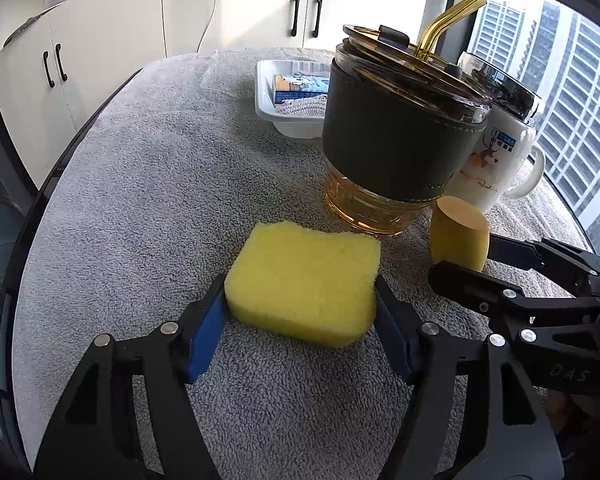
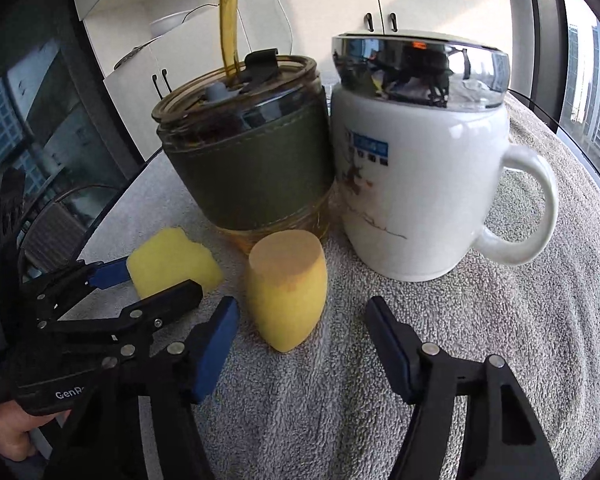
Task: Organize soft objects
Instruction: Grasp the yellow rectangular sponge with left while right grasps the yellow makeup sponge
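Note:
A yellow rectangular sponge (image 1: pixel 304 280) lies on the grey towel (image 1: pixel 148 184). My left gripper (image 1: pixel 300 286) is closed around it, and its blue pads (image 1: pixel 206 328) press on the sponge's left and right sides. The same sponge (image 2: pixel 168 260) shows in the right wrist view, held between the left gripper's fingers. A yellow egg-shaped sponge (image 2: pixel 288 292) stands on its narrow end just in front of the cups. My right gripper (image 2: pixel 302 306) is open around it, with a gap on both sides of the sponge. The egg sponge (image 1: pixel 458 236) also shows in the left wrist view.
An amber glass tumbler (image 1: pixel 396 144) with a dark green sleeve and a straw stands behind the sponges, touching a white lidded mug (image 2: pixel 416 200). A white tray (image 1: pixel 266 100) holding a cloth and a packet sits farther back. The table's rounded edge (image 1: pixel 60 168) runs along the left.

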{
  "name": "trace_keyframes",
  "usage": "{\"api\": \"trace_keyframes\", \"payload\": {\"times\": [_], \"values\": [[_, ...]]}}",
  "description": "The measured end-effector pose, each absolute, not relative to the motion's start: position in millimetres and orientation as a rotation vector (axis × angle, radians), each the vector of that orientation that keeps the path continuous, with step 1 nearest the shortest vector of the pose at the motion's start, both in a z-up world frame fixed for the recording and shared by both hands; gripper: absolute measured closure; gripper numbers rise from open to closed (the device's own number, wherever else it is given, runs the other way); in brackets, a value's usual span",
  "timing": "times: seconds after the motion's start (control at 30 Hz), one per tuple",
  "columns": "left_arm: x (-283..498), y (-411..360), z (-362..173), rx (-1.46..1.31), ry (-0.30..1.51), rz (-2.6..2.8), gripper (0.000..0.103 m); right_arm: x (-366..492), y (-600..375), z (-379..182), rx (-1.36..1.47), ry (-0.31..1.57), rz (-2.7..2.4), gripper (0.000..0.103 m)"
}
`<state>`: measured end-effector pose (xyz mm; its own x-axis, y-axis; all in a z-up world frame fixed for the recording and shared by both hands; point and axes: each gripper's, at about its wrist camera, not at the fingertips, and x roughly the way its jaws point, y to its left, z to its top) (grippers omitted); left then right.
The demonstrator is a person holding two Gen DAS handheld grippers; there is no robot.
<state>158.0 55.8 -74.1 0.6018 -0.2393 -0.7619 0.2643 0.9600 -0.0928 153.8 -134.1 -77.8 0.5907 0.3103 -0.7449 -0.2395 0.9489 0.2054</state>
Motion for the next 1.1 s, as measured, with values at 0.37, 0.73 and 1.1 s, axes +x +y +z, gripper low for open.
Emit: {"api": "trace_keyframes", "payload": {"times": [0.37, 0.73, 1.1], "values": [[159, 62, -75, -0.009, 0.879, -0.309, 0.041, 164, -123, -76, 0.082, 0.890, 0.317, 0.035], [156, 67, -75, -0.008, 0.866, -0.301, 0.046, 169, -116, -75, 0.072, 0.889, 0.350, 0.063], [146, 69, -70, -0.011, 0.849, -0.298, 0.049, 147, -125, -71, 0.060, 0.865, 0.366, 0.065]]}}
